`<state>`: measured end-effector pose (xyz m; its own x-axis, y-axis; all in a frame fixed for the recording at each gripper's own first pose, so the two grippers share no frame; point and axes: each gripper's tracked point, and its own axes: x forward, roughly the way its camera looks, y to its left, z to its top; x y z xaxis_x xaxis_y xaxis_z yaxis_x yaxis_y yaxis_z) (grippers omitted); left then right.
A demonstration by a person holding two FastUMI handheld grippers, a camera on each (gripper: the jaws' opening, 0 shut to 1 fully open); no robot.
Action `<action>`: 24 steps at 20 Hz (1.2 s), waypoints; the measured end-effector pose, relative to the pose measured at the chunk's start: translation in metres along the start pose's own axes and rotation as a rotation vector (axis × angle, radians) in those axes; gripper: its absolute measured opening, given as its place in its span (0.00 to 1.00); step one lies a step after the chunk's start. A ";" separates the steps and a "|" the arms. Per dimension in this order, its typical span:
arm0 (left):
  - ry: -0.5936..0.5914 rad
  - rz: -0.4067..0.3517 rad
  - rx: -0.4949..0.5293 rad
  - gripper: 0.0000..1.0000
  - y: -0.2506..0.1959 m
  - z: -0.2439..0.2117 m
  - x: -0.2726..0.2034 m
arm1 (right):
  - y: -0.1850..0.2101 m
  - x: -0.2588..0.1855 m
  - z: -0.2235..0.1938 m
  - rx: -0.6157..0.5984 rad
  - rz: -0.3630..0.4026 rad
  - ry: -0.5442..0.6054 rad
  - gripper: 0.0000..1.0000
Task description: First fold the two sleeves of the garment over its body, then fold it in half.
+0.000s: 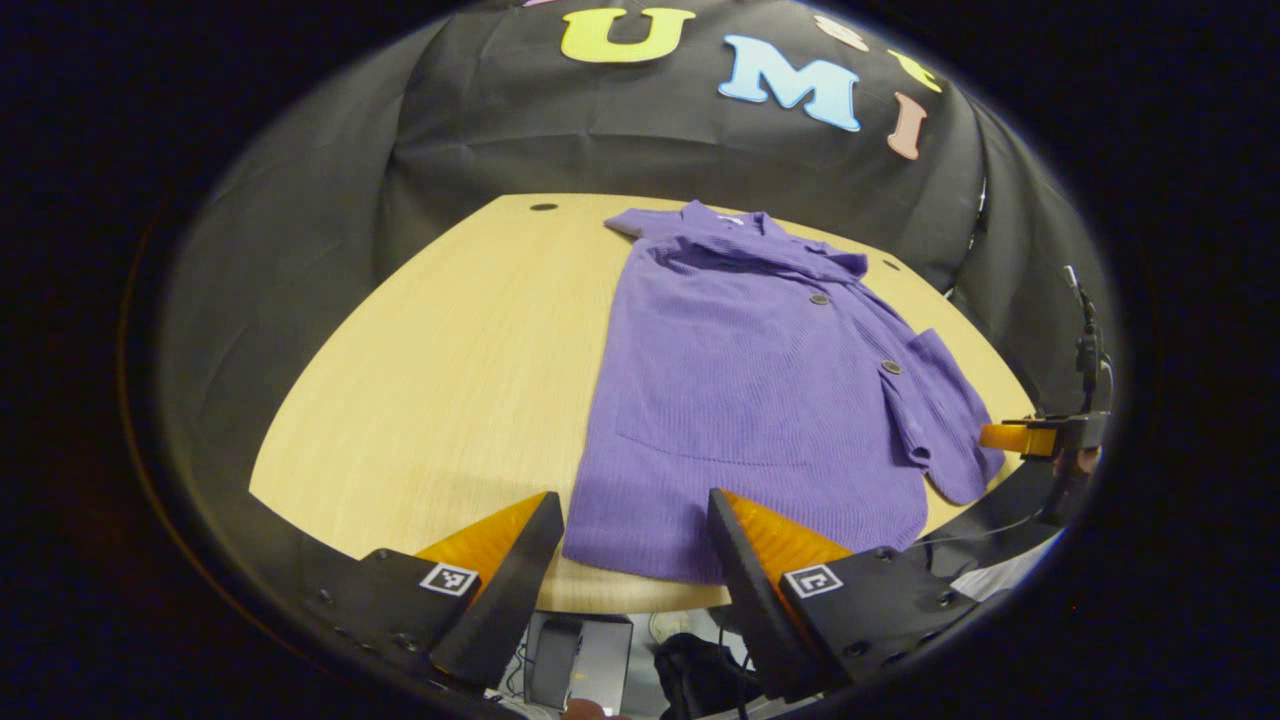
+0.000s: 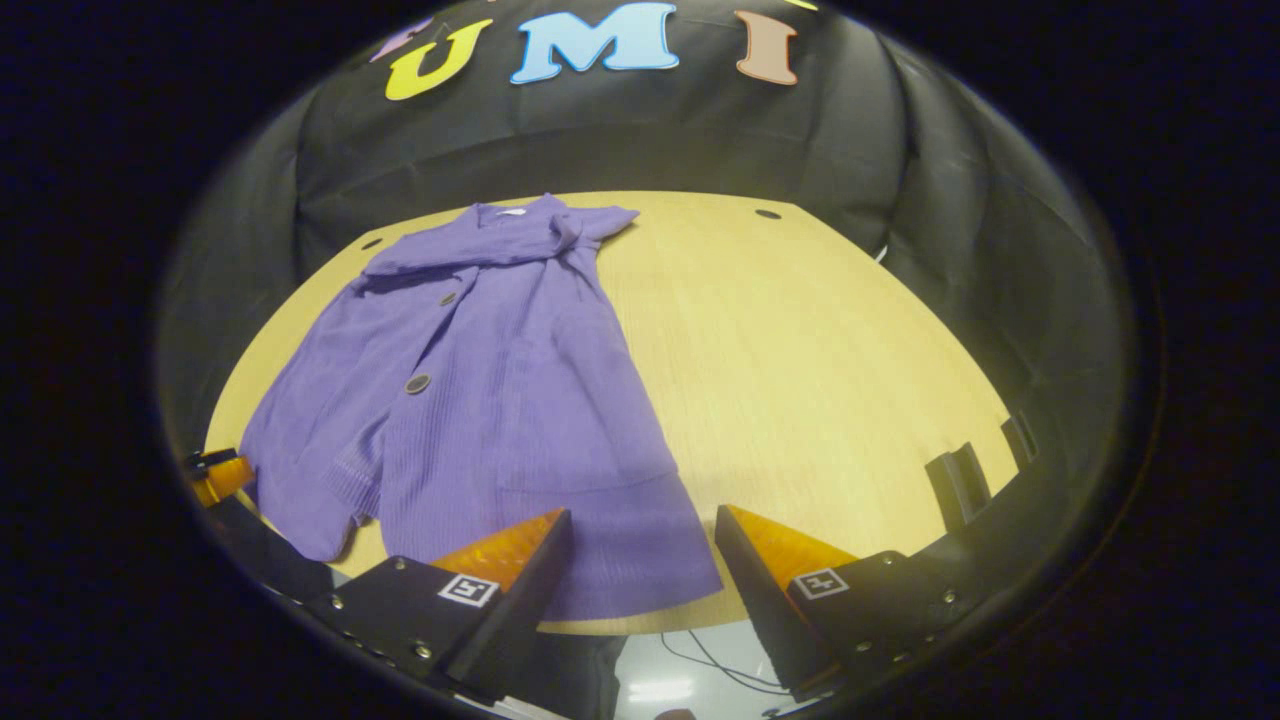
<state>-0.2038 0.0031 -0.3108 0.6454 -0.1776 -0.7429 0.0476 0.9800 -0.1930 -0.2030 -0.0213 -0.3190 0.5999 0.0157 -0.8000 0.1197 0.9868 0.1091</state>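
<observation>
Purple cardigan (image 1: 745, 400) lying flat on wooden table (image 1: 450, 380), collar toward 12 o'clock, hem at near edge, buttons showing down front.

Left gripper view: left gripper (image 1: 635, 545) hovering at 6 o'clock, fingers spread apart, gripping nothing; hem lying just beyond gap between fingers. One sleeve (image 1: 945, 420) draping at 3 o'clock, other gripper (image 1: 1040, 438) sitting just beside its cuff.

Right gripper view: right gripper (image 2: 640, 555) hovering at 6 o'clock, fingers spread, empty; cardigan (image 2: 500, 400) stretching from 6 toward 11 o'clock, hem corner lying between fingers.
</observation>
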 end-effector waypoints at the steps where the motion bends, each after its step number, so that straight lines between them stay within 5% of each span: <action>1: 0.000 0.007 0.010 0.89 -0.002 -0.001 0.002 | 0.003 0.001 -0.003 -0.004 0.003 0.008 0.91; 10: 0.026 0.007 0.132 0.92 -0.023 -0.005 0.015 | 0.010 0.007 -0.014 0.031 0.023 0.017 0.97; 11: 0.026 -0.007 0.135 0.89 -0.028 -0.005 0.016 | 0.016 0.006 -0.013 0.028 0.029 0.022 0.90; 13: 0.024 -0.038 0.152 0.68 -0.038 -0.005 0.018 | 0.018 0.006 -0.014 0.016 0.022 0.033 0.77; 15: 0.023 -0.062 0.163 0.62 -0.045 -0.004 0.022 | 0.021 0.005 -0.013 0.026 0.049 0.032 0.76; 17: 0.025 -0.080 0.165 0.35 -0.050 -0.004 0.023 | 0.025 0.010 -0.011 0.116 0.028 0.033 0.20; 18: 0.035 -0.071 0.151 0.40 -0.048 -0.005 0.024 | 0.026 0.010 -0.011 0.118 0.028 0.038 0.21; 19: 0.034 -0.078 0.126 0.23 -0.049 -0.002 0.025 | 0.025 0.000 -0.012 0.124 0.025 0.020 0.21; 20: 0.041 -0.077 0.102 0.22 -0.048 0.001 0.027 | 0.027 0.014 -0.007 0.135 0.028 0.031 0.14; 21: 0.047 -0.088 0.073 0.11 -0.048 0.002 0.028 | 0.027 0.012 -0.008 0.136 0.033 0.034 0.07; 24: 0.063 -0.125 -0.032 0.11 -0.052 0.011 0.027 | 0.033 0.002 0.003 0.215 0.072 0.021 0.02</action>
<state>-0.1809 -0.0513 -0.3138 0.5863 -0.3043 -0.7507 0.0997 0.9468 -0.3060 -0.1952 0.0104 -0.3153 0.5967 0.0900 -0.7974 0.2444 0.9261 0.2874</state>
